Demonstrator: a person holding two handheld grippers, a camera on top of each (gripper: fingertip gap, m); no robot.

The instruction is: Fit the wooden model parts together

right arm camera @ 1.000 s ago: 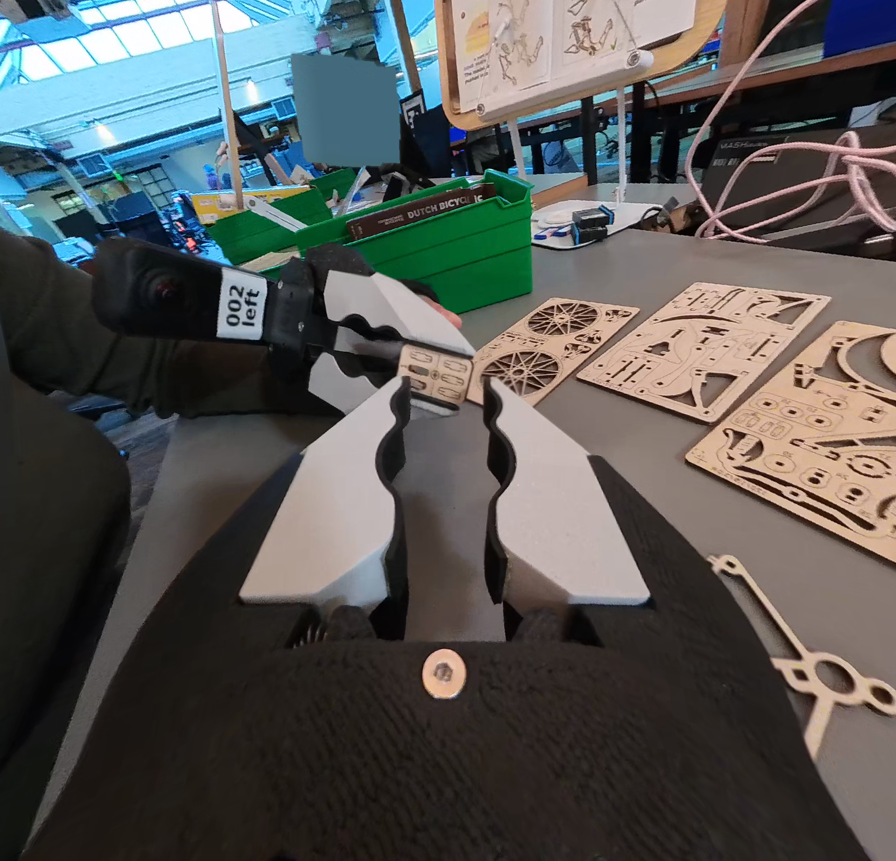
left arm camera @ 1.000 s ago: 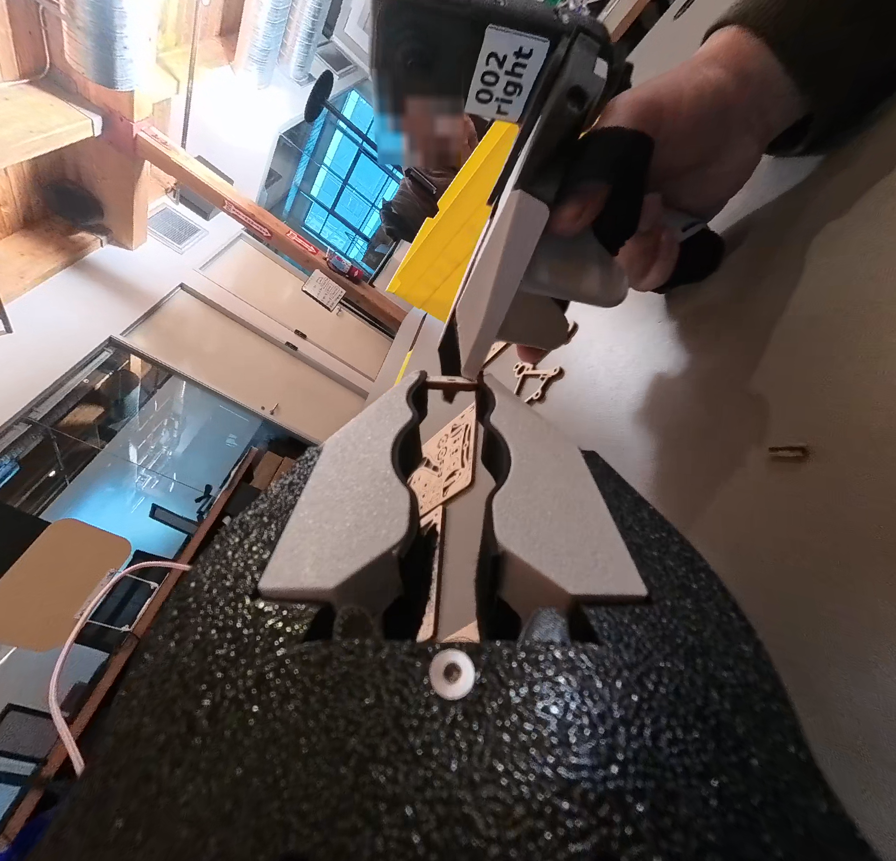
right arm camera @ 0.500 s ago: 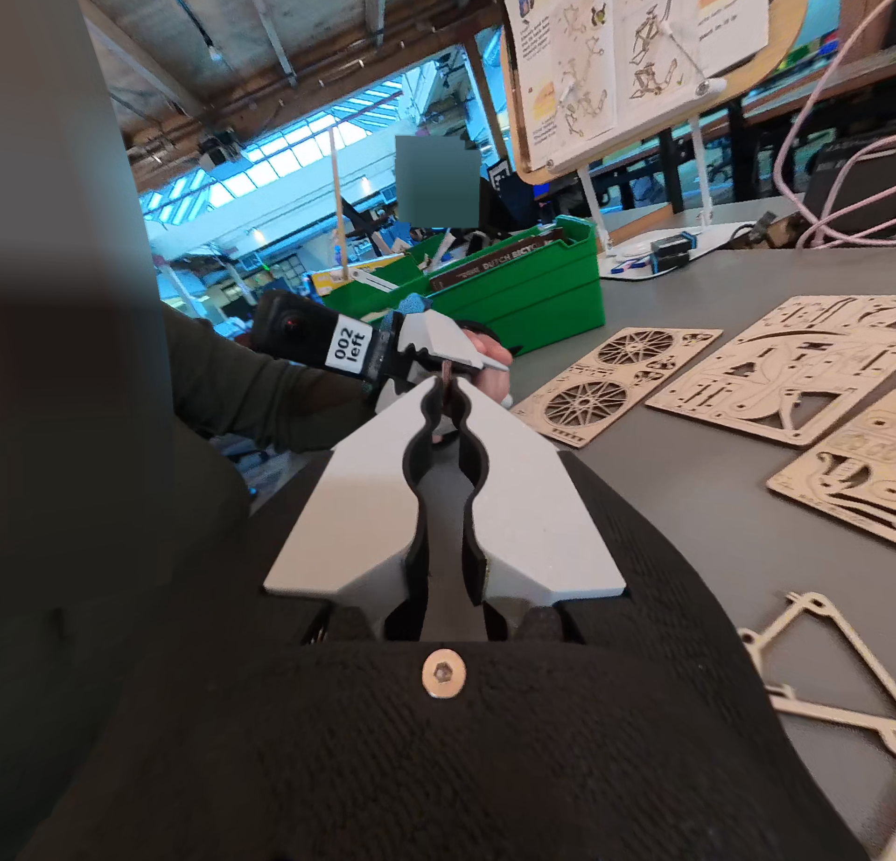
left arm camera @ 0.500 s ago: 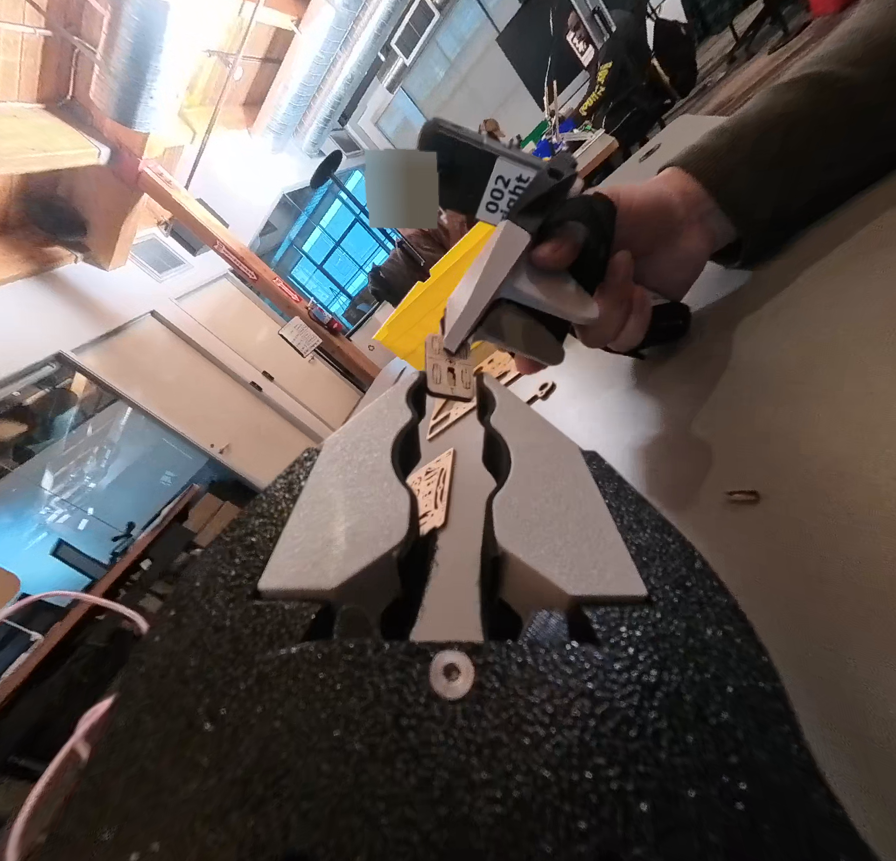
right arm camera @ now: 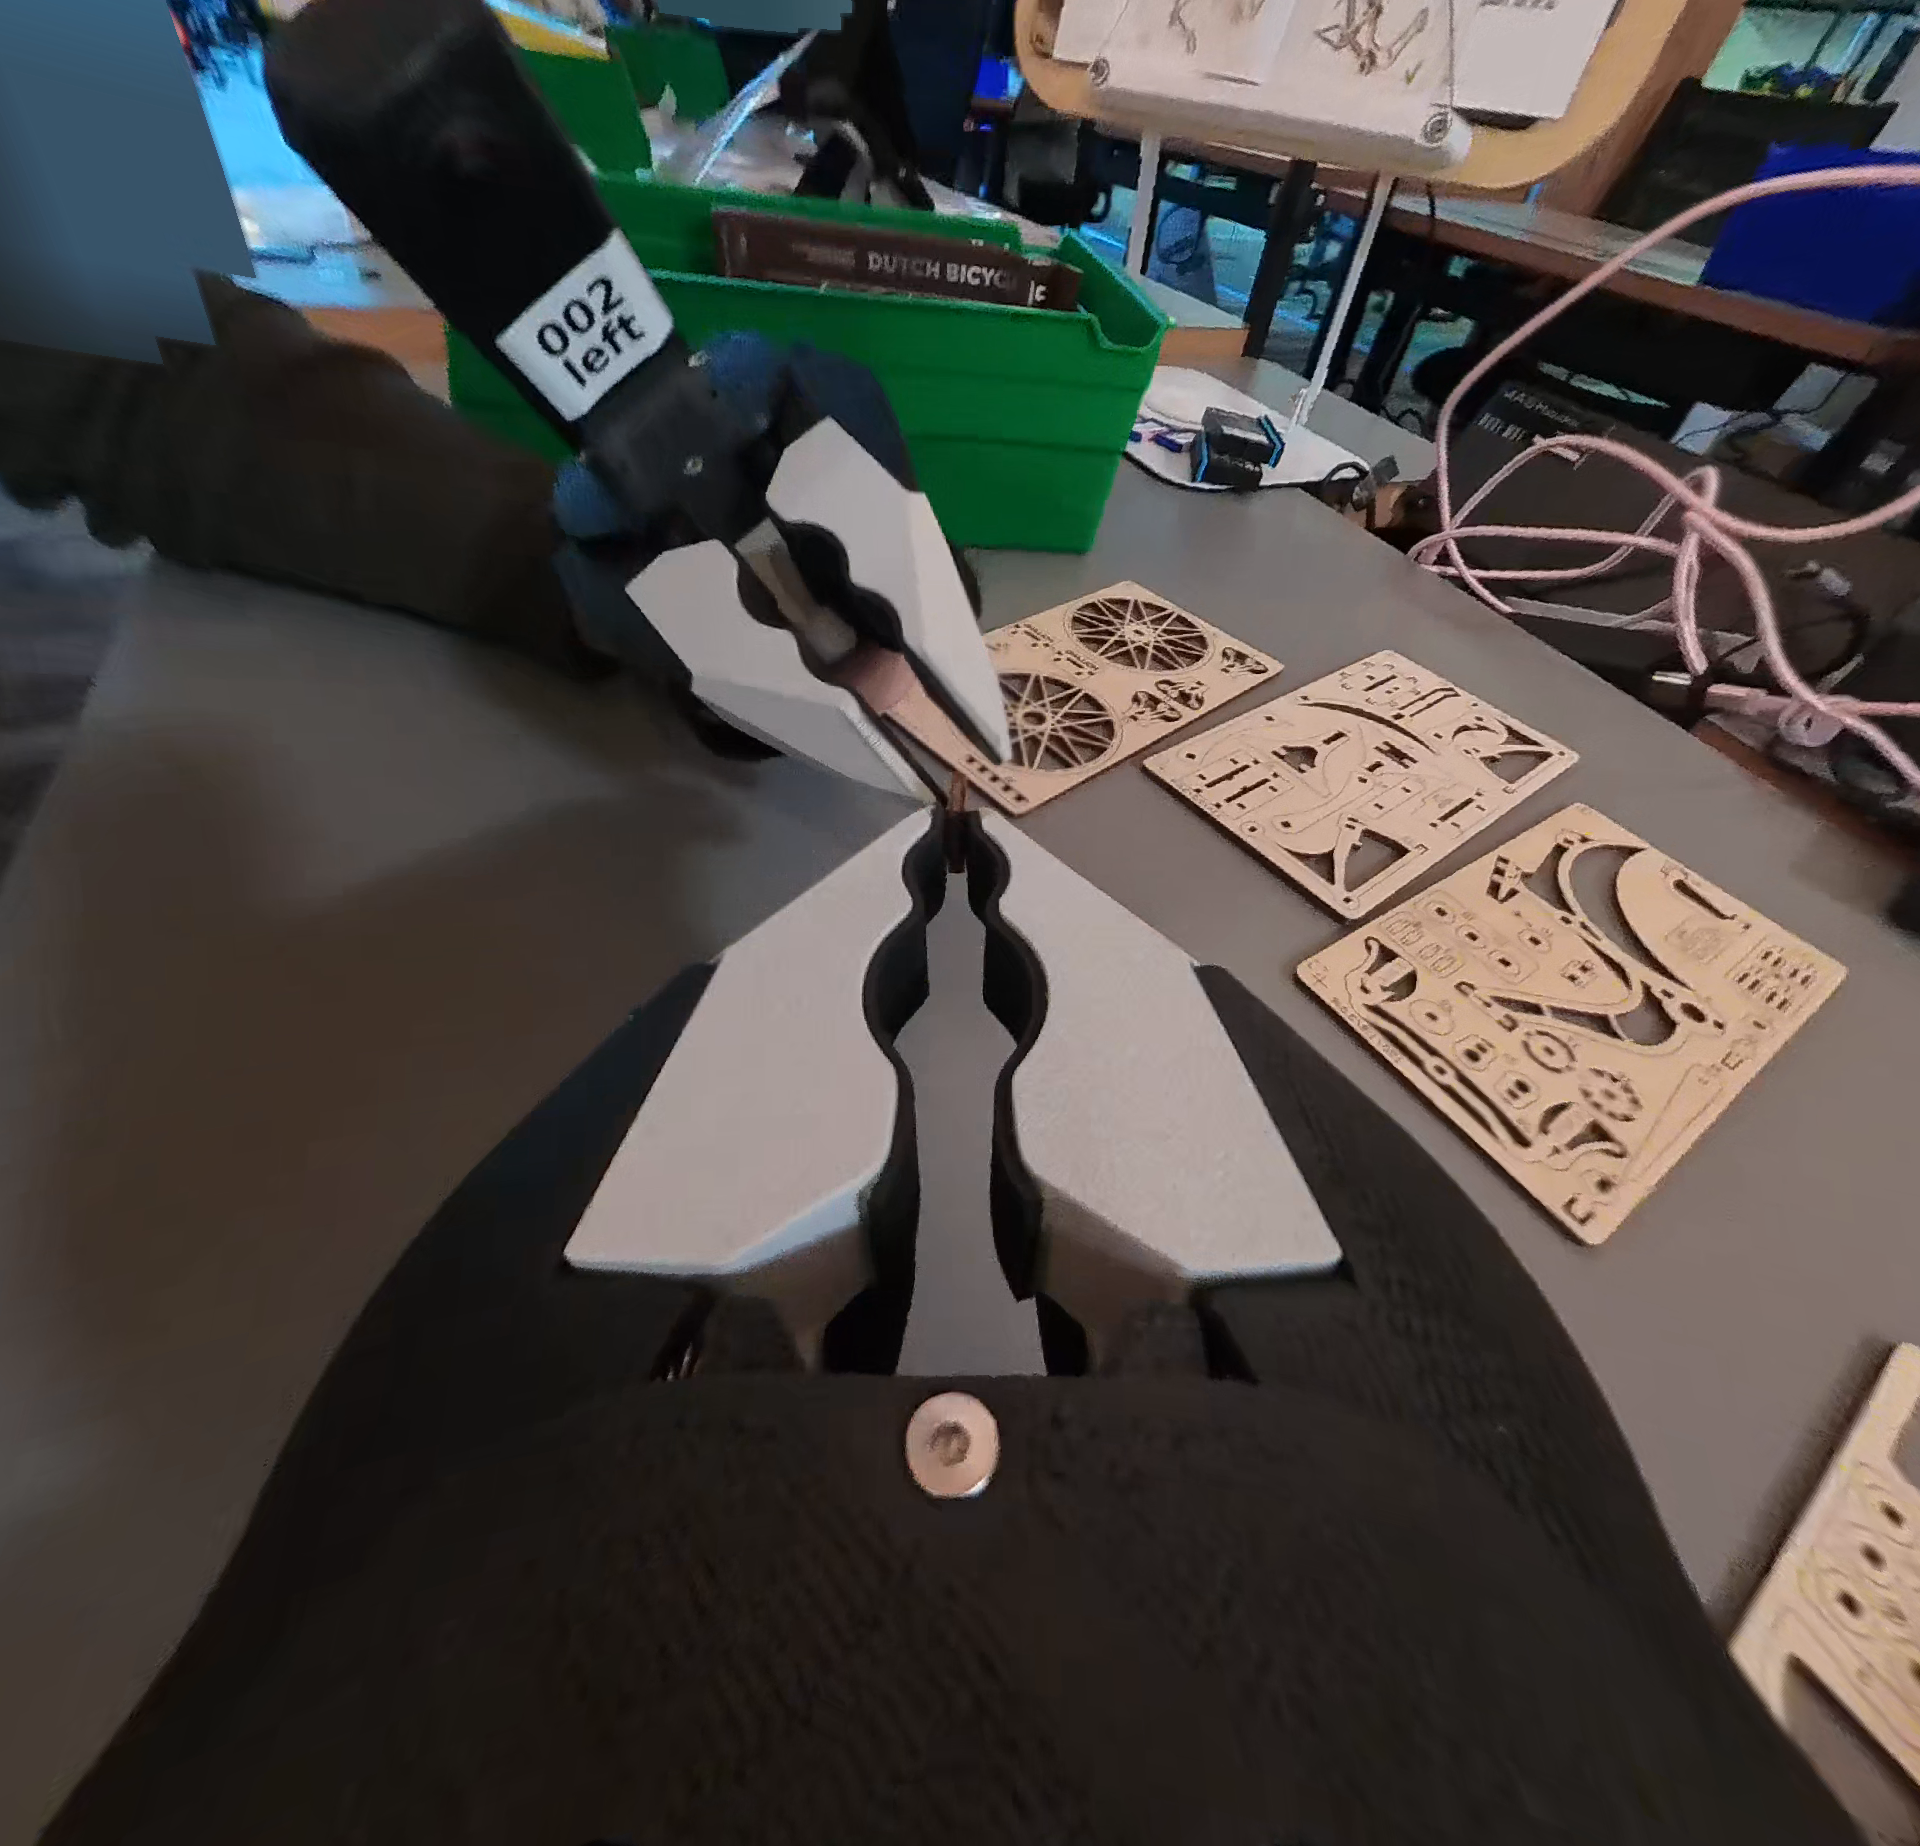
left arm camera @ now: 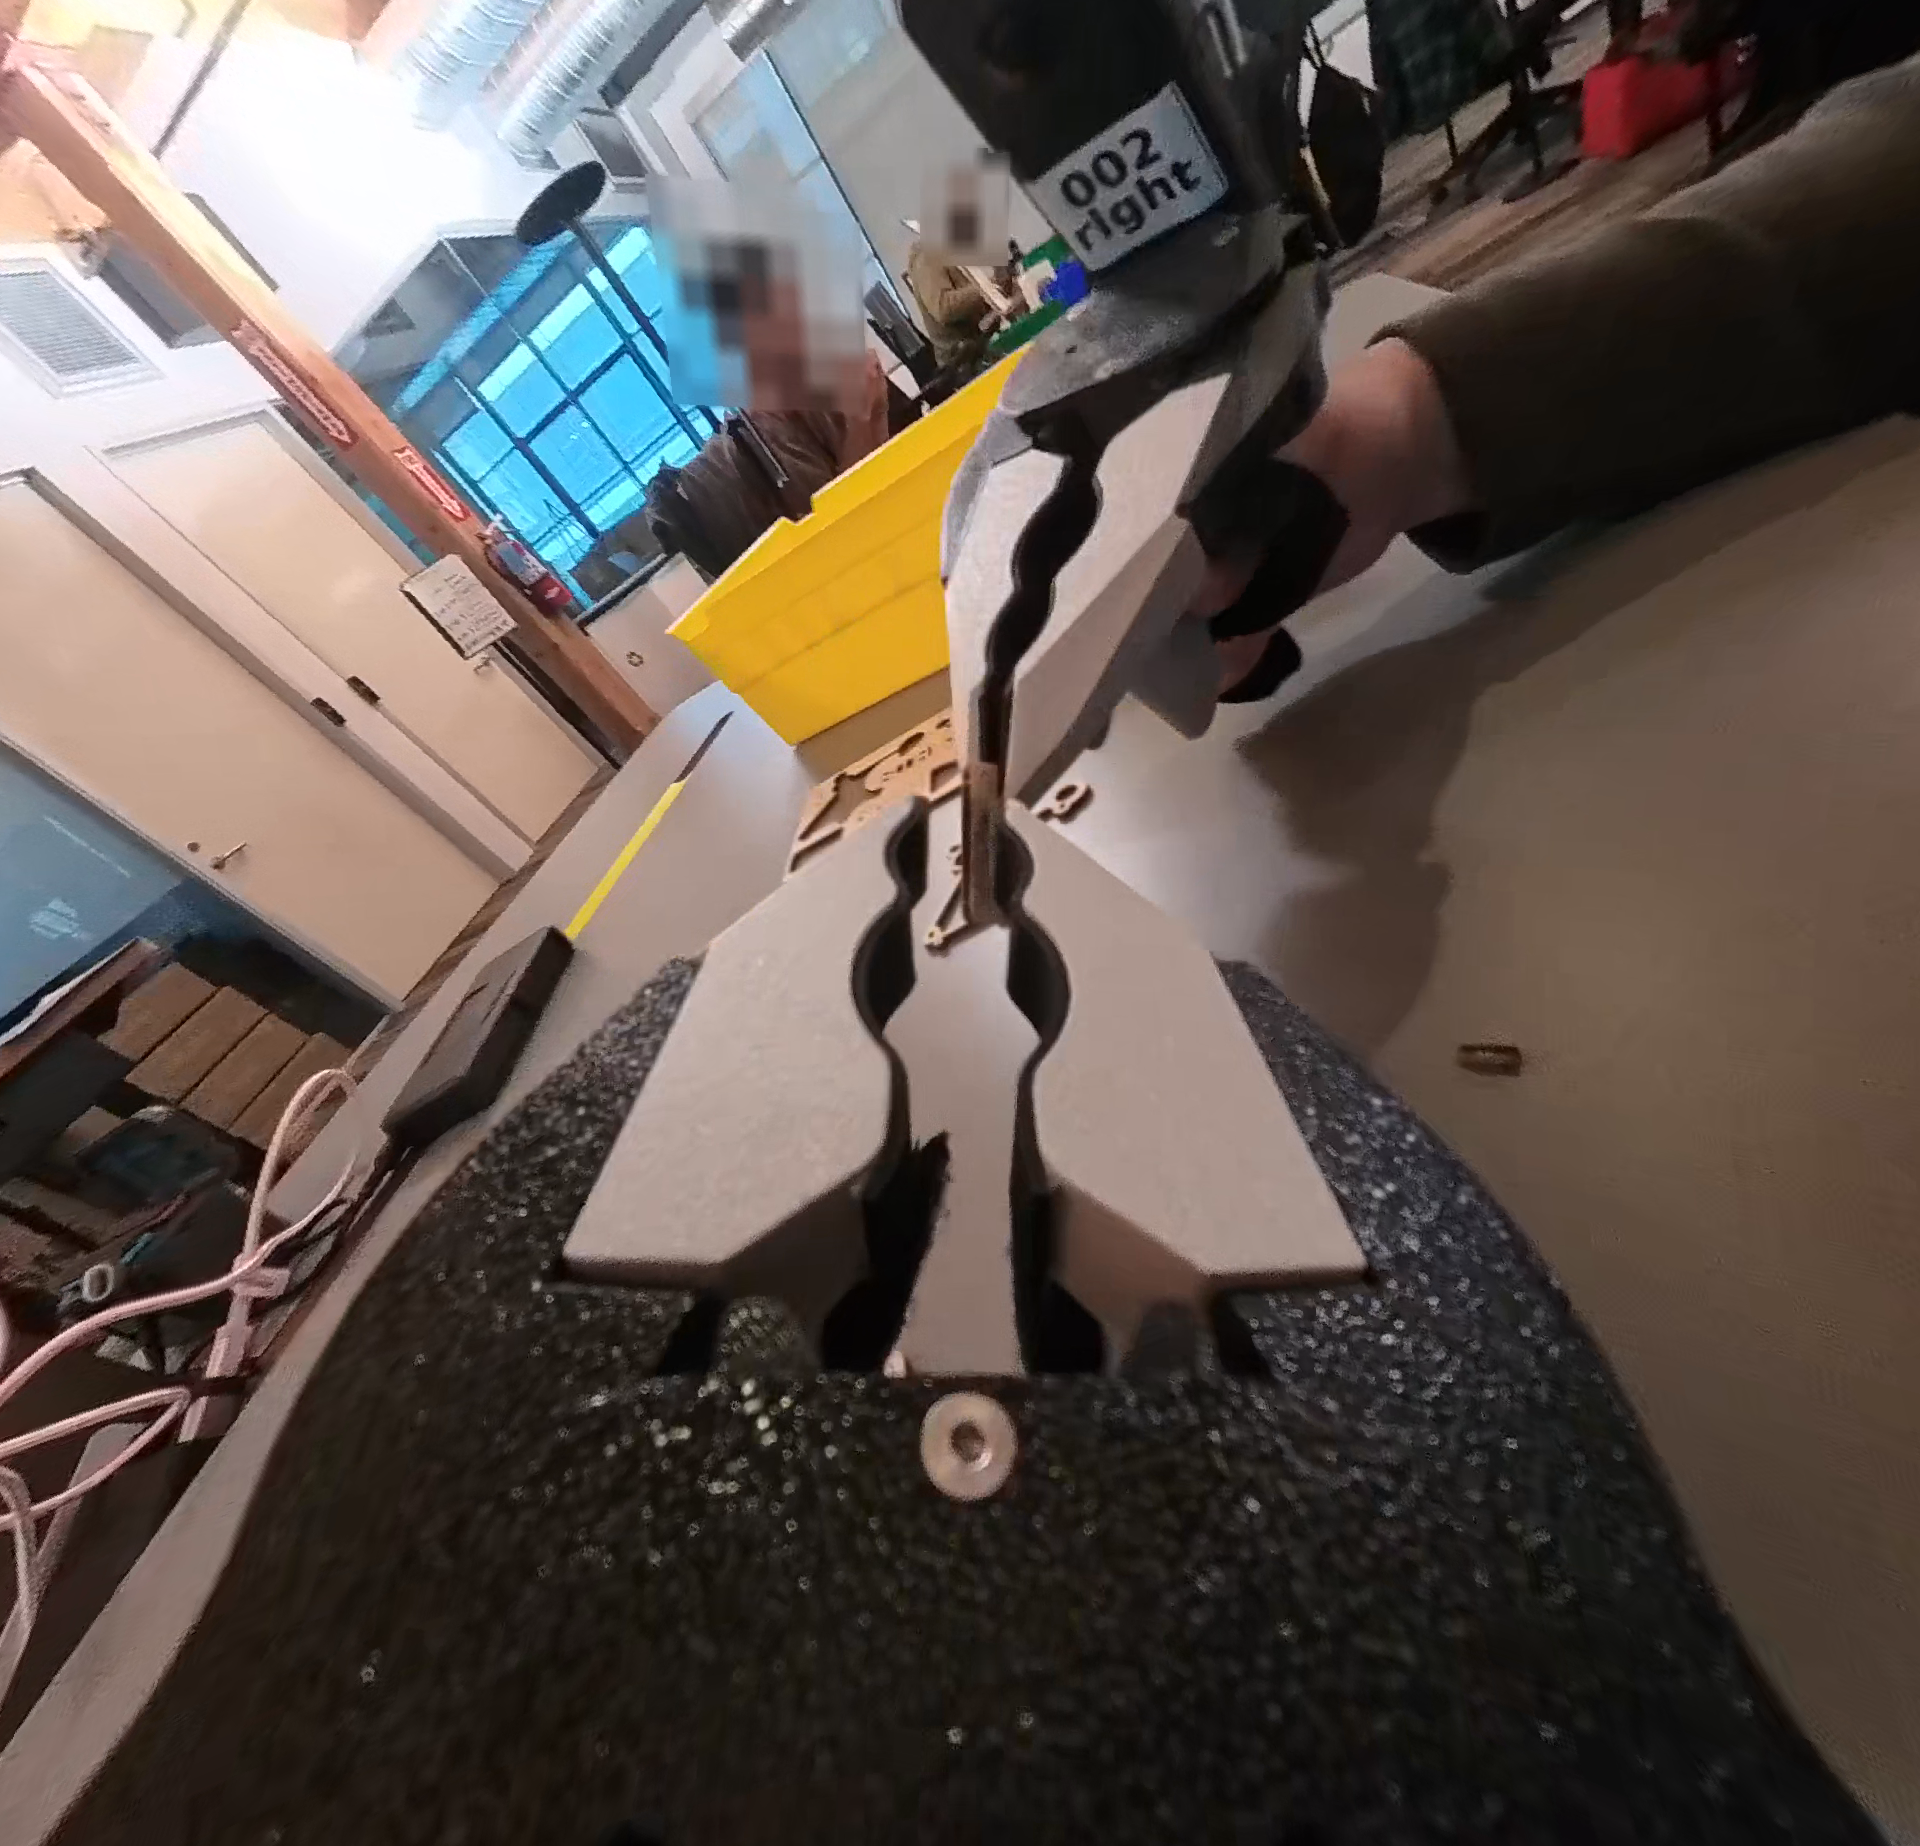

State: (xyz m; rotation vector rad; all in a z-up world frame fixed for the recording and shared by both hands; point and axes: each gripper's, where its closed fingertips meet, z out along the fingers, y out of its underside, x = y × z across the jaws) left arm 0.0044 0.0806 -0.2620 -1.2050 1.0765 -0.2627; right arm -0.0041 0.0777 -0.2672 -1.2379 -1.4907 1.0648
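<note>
My right gripper (right arm camera: 953, 846) is shut on a small thin wooden part (right arm camera: 954, 809), seen edge-on at its fingertips. In the left wrist view the right gripper (left arm camera: 987, 757) comes down from above. The part (left arm camera: 979, 851) hangs from it between the fingertips of my left gripper (left arm camera: 966, 825). The left jaws stand a little apart. The part lies close to the right-hand finger (left arm camera: 1039, 861), with a clear gap to the other finger, so the left gripper does not grip it. The left gripper also shows in the right wrist view (right arm camera: 961, 773), tip to tip with the right one above the grey table (right arm camera: 312, 861).
Several laser-cut wooden sheets (right arm camera: 1361, 778) lie on the table to the right. A green bin (right arm camera: 883, 394) and an instruction board (right arm camera: 1299, 30) stand behind, with pink cables (right arm camera: 1662, 549) at far right. A yellow bin (left arm camera: 831, 633) and a small loose bit (left arm camera: 1488, 1058) also show. Both grippers' tips are close together, under 4 cm apart.
A second ago my left gripper held the part and my right was open. The right shut on it, the left let go, and both have swung down over the table.
</note>
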